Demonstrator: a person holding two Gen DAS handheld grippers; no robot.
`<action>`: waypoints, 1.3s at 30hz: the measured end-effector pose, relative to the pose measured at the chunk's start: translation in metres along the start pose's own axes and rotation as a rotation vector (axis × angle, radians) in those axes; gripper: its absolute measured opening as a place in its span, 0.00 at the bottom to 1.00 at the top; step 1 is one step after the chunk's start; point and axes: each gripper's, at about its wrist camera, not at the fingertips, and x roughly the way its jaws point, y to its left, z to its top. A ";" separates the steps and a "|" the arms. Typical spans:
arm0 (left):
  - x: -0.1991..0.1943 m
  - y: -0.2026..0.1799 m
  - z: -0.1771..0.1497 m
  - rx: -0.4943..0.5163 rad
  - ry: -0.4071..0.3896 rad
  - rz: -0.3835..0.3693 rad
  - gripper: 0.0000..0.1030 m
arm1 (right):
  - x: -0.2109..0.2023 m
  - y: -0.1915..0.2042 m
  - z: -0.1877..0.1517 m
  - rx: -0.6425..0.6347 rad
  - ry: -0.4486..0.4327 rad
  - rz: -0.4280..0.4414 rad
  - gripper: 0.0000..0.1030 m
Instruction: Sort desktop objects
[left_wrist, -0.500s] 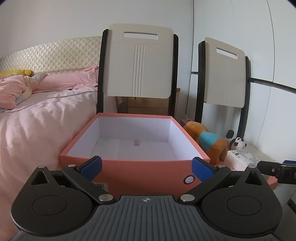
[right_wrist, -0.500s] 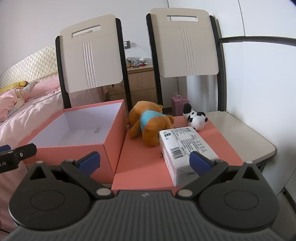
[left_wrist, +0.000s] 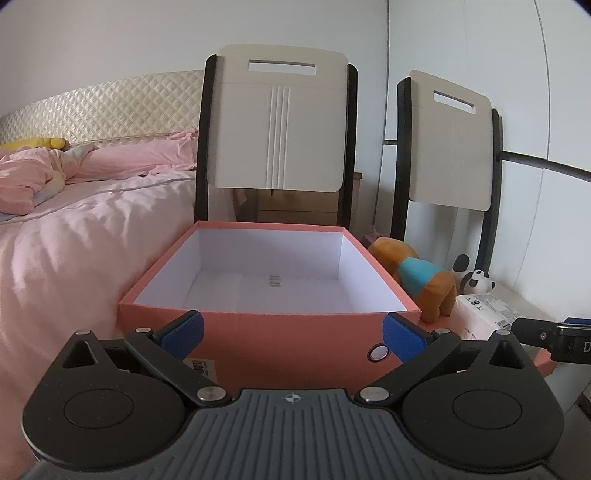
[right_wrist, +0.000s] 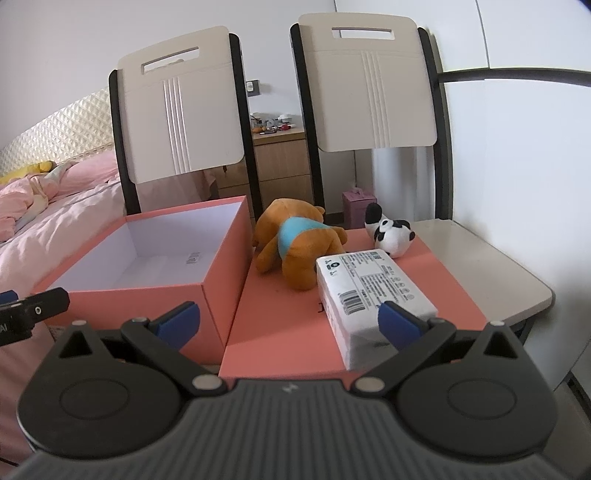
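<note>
An open pink box (left_wrist: 280, 332) with a white inside stands just ahead of my left gripper (left_wrist: 291, 330), which is open and holds nothing. The box also shows in the right wrist view (right_wrist: 218, 266). To its right, a flat pink lid (right_wrist: 280, 317) carries an orange bear plush in a blue shirt (right_wrist: 295, 240), a small panda plush (right_wrist: 389, 232) and a white tissue pack (right_wrist: 369, 295). My right gripper (right_wrist: 290, 319) is open and empty, low at the lid's near edge, its right finger in front of the tissue pack.
Two cream chairs (right_wrist: 184, 107) with black frames stand behind the box and lid. A bed with pink bedding (left_wrist: 74, 240) lies to the left. A wooden nightstand (right_wrist: 280, 162) shows between the chair backs. A white wall is at the right.
Both views have barely shifted. Both grippers stay open, and no object has moved.
</note>
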 end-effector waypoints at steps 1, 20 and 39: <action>0.000 -0.001 0.000 0.001 0.001 0.002 1.00 | 0.000 0.000 0.000 -0.001 -0.001 0.003 1.00; -0.007 -0.075 -0.020 0.009 -0.158 -0.106 1.00 | -0.015 -0.065 -0.025 0.054 -0.036 0.005 1.00; 0.098 -0.224 -0.027 0.149 0.072 -0.315 1.00 | -0.029 -0.098 -0.073 -0.060 0.056 0.038 1.00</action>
